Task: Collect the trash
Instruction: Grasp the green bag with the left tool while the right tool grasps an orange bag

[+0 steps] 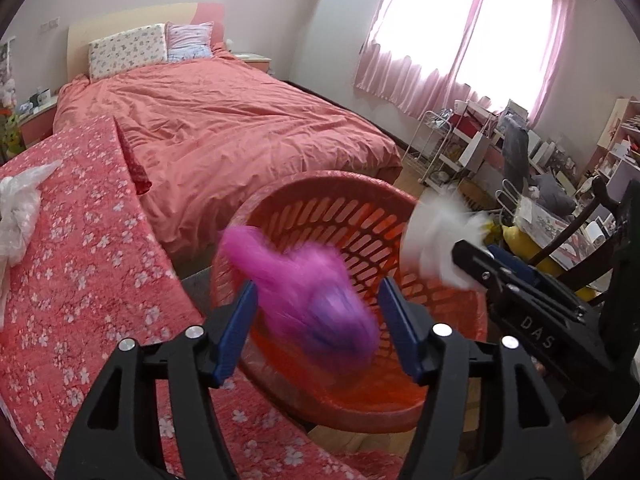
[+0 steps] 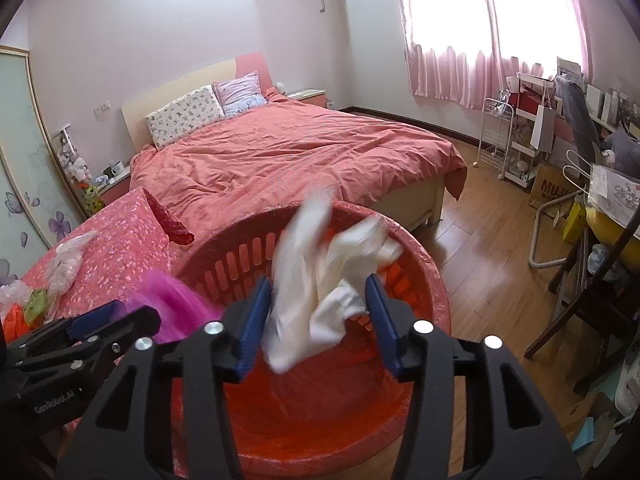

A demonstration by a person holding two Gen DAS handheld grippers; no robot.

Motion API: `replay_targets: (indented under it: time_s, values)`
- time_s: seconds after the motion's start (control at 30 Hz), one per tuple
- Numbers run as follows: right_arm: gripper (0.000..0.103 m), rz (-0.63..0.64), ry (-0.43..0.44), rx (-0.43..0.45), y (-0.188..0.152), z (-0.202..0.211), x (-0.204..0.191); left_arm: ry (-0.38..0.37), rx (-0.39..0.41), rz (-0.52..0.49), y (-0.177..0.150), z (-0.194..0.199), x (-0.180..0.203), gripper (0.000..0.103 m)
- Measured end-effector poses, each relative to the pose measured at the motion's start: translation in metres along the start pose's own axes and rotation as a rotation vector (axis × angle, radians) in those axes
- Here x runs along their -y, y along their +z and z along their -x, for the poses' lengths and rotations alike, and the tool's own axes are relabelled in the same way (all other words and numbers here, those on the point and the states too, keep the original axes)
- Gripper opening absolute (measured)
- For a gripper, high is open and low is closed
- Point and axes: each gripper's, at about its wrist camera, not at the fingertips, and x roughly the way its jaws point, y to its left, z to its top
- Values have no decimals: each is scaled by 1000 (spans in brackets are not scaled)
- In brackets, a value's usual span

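A red slotted basket [image 1: 440, 396] [image 2: 420, 264] stands on the floor beside a table with a pink flowered cloth [image 1: 80, 264]. My left gripper [image 1: 318, 312] is open above the basket; a blurred pink-purple plastic bag [image 1: 312, 300] hangs between its jaws, apparently loose. My right gripper [image 2: 318, 316] is open over the basket; a blurred white plastic bag [image 2: 320, 280] is between its jaws, also apparently loose. Each gripper shows in the other's view: the right gripper [image 1: 532, 300], the left gripper [image 2: 80, 340].
More trash lies on the table: a clear plastic bag [image 1: 16, 208] [image 2: 66, 260] and orange and green scraps [image 2: 24, 312]. A bed with a salmon duvet [image 1: 224, 128] is behind. Chair and cluttered shelves [image 2: 580, 184] stand right, on a wooden floor.
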Motion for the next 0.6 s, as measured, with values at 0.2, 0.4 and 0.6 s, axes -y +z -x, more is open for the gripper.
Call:
replay_targets:
  time_s: [0.2, 0.4, 0.6]
  values:
    - [61, 15, -13, 10, -2, 8, -5, 52, 8, 33, -3, 14, -16, 70]
    - [69, 76, -6, 37, -3, 26, -30, 164, 59, 50, -13, 53, -40, 77]
    - [73, 154, 64, 45, -12, 41, -84, 292, 116, 83, -31, 107, -78, 78]
